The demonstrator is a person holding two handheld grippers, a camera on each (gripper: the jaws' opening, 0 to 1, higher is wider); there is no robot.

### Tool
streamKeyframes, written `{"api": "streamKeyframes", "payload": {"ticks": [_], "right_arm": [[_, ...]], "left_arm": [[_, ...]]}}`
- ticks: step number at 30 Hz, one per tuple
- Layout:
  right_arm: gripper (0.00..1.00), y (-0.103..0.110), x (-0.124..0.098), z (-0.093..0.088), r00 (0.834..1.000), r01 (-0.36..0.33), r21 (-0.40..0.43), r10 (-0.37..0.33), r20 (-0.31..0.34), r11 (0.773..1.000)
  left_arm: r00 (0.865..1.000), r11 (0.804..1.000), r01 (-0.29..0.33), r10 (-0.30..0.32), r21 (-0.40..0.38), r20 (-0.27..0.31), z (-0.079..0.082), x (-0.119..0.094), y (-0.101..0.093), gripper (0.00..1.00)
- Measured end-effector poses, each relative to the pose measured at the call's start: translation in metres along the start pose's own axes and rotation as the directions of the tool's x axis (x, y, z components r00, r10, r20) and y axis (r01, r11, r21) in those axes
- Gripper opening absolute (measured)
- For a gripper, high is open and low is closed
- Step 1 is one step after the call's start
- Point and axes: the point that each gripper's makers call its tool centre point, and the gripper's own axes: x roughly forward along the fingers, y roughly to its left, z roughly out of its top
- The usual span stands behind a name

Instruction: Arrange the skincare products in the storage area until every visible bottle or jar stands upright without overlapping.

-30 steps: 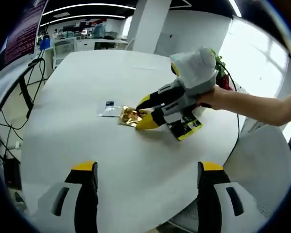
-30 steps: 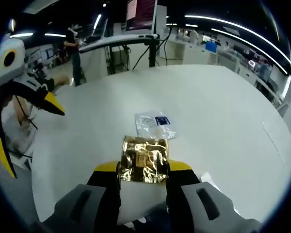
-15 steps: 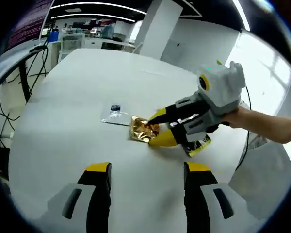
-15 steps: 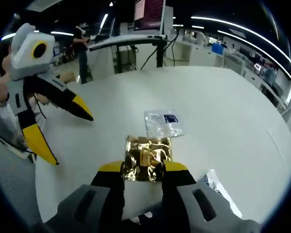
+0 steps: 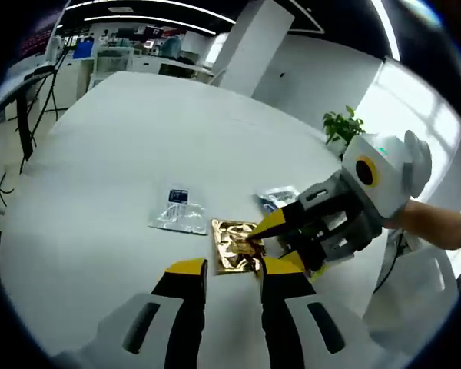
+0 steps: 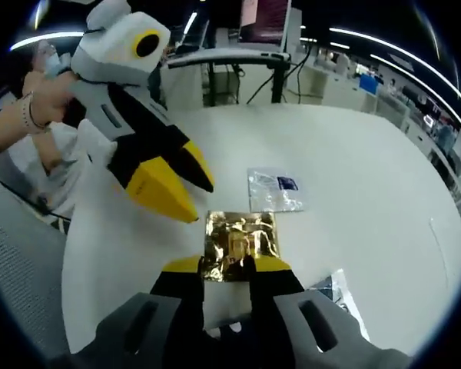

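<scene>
The gold foil sachet (image 6: pixel 240 246) lies flat on the white tabletop (image 6: pixel 353 154), its near edge pinched between the jaws of your right gripper (image 6: pixel 222 270), which is closed on it. Just beyond the sachet sits a clear sachet (image 6: pixel 275 190) with a dark label. Your left gripper (image 5: pixel 233 270) hovers at the gold sachet's opposite edge, jaws narrowed to a slim gap and holding nothing that can be seen. To do this step well, keep the pinch firm, bring the left gripper squarely onto the free edge and lift level so the foil doesn't buckle. The left gripper view adds a third, darker sachet (image 5: pixel 276 197) beyond the gold one.
</scene>
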Motion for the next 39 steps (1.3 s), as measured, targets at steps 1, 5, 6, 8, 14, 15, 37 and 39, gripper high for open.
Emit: {"api": "streamKeyframes", "payload": {"ticks": [1, 5, 6, 8, 14, 15, 37, 39], "right_arm": [[0.21, 0.001, 0.0, 0.0, 1.0, -0.005, -0.013, 0.005, -0.003, 1.0], [0.2, 0.001, -0.003, -0.002, 1.0, -0.01, -0.062, 0.009, -0.022, 0.998], [0.19, 0.002, -0.004, -0.003, 1.0, -0.013, -0.075, 0.011, -0.026, 0.997], [0.16, 0.003, -0.004, -0.004, 0.999, -0.012, -0.085, 0.009, -0.032, 0.996], [0.1, -0.002, -0.007, -0.004, 1.0, 0.01, -0.078, -0.012, -0.025, 0.997], [0.11, -0.004, -0.008, -0.003, 0.999, 0.018, -0.084, -0.02, -0.026, 0.996], [0.07, -0.007, -0.01, -0.006, 0.987, 0.146, 0.056, -0.15, 0.064, 0.988], [0.07, -0.008, -0.011, -0.007, 0.985, 0.158, 0.065, -0.162, 0.063, 0.985]], "left_arm": [[1.0, 1.0, 0.003, -0.003, 0.0, -0.007, -0.001, 0.002, 0.0, 0.19], [1.0, 1.0, 0.002, -0.002, 0.0, -0.026, -0.005, 0.008, -0.002, 0.18], [1.0, 1.0, 0.004, -0.004, -0.004, -0.03, -0.006, 0.009, -0.002, 0.18], [0.999, 1.0, 0.006, -0.006, -0.004, -0.038, -0.009, 0.01, -0.004, 0.18], [0.999, 1.0, 0.009, -0.009, -0.003, -0.041, -0.009, 0.013, -0.003, 0.15], [0.999, 1.0, 0.009, -0.009, -0.003, -0.041, -0.009, 0.014, -0.003, 0.15], [0.999, 1.0, 0.017, -0.018, -0.006, -0.037, 0.0, 0.03, -0.006, 0.07], [1.0, 1.0, 0.018, -0.018, -0.015, -0.026, 0.003, 0.032, -0.007, 0.07]]}}
